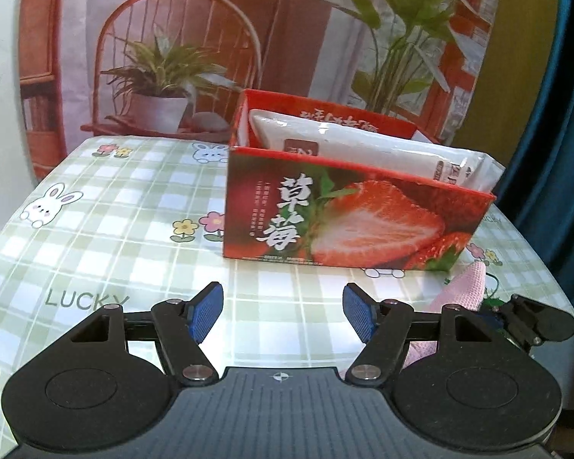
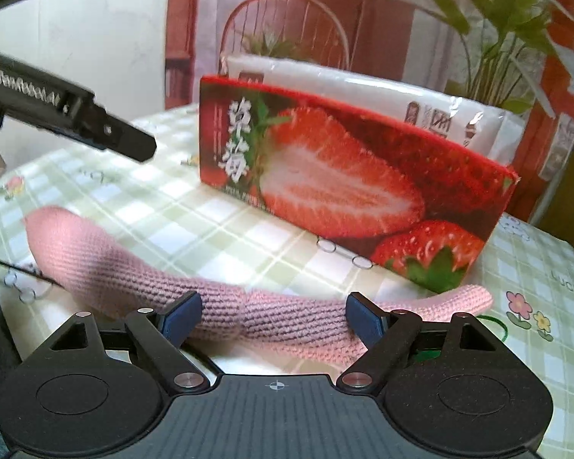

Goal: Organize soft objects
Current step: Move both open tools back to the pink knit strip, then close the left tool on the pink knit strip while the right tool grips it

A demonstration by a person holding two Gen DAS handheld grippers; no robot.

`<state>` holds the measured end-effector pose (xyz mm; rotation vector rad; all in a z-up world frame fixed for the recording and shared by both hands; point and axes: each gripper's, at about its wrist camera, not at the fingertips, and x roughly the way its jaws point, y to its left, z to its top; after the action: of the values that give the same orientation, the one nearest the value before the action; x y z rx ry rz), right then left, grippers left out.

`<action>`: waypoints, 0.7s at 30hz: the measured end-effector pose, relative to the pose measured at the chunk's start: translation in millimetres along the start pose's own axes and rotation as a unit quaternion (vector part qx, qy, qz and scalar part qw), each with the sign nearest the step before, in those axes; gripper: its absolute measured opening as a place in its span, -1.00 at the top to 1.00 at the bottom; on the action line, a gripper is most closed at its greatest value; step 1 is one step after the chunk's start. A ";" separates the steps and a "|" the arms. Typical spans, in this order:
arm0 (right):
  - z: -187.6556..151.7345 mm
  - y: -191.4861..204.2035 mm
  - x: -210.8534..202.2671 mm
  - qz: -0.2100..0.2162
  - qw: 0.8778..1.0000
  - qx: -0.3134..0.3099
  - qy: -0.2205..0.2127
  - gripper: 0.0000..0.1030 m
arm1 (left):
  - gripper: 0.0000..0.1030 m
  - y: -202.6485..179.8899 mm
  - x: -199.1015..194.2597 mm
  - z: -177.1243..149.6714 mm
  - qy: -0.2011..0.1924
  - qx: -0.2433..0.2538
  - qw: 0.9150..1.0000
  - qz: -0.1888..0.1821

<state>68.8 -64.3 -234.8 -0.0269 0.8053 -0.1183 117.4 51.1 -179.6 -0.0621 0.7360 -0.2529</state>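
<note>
On the checked table [image 1: 95,206], my left gripper [image 1: 283,311] spread over bare cloth, my right gripper [image 2: 273,315] wide around the pink sock [image 2: 141,267], perhaps touching, before the strawberry box [image 2: 344,187] holding a white pack [image 1: 363,145].

Readable text on box and tablecloth
"草莓" is printed in white on the near face of the strawberry box [image 1: 348,218]; "LUCKY" is printed on the checked tablecloth [image 1: 86,300]; print on the white packet [image 1: 363,145] cannot be read
</note>
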 end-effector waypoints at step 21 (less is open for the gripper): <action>27.4 -17.3 61.2 0.009 0.993 0.115 0.023 -0.04 | -0.39 6.9 38.9 -32.0 0.076 -0.015 0.997 -0.013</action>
<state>128.9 -89.2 -258.5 0.2011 0.8336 -0.1947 125.0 49.0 -229.8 -0.0816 0.8906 -0.2726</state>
